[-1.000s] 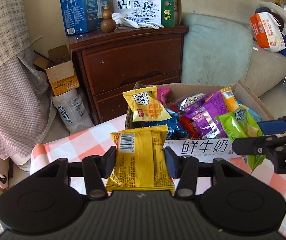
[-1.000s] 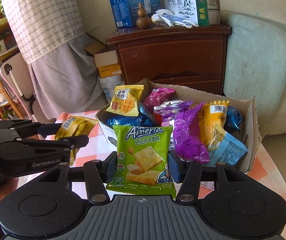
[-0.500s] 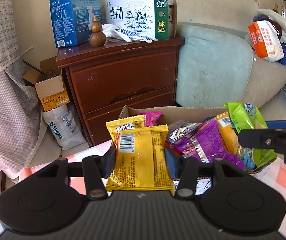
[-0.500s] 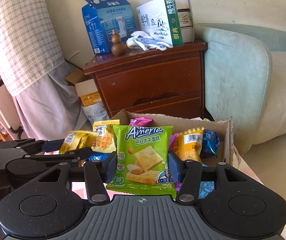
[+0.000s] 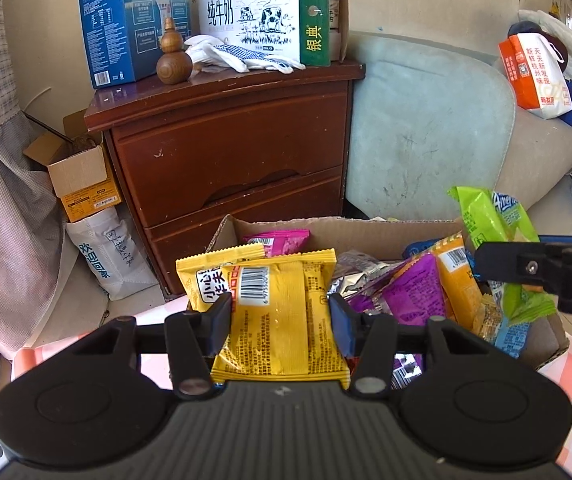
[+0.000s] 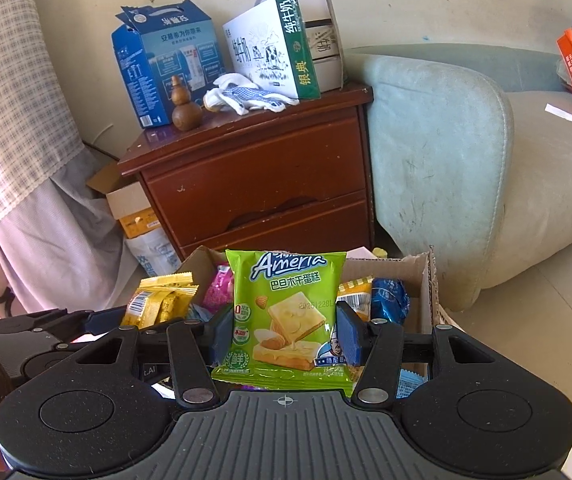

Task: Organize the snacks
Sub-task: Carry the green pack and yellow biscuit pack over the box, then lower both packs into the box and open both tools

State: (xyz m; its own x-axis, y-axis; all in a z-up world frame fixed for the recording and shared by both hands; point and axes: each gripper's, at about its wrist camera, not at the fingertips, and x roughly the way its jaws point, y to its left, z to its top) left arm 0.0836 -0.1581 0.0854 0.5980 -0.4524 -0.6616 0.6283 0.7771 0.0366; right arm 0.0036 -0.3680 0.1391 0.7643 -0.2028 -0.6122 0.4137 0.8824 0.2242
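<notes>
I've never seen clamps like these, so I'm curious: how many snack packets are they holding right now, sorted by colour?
Yellow foil snack packet, barcode side showing, pinched in the left gripper: 1
Green plastic Ameria cake packet, pinched in the right gripper: 1
Total held: 2

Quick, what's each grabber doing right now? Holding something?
Left gripper: closed on a yellow snack packet.
Right gripper: closed on a green Ameria cake packet.
</notes>
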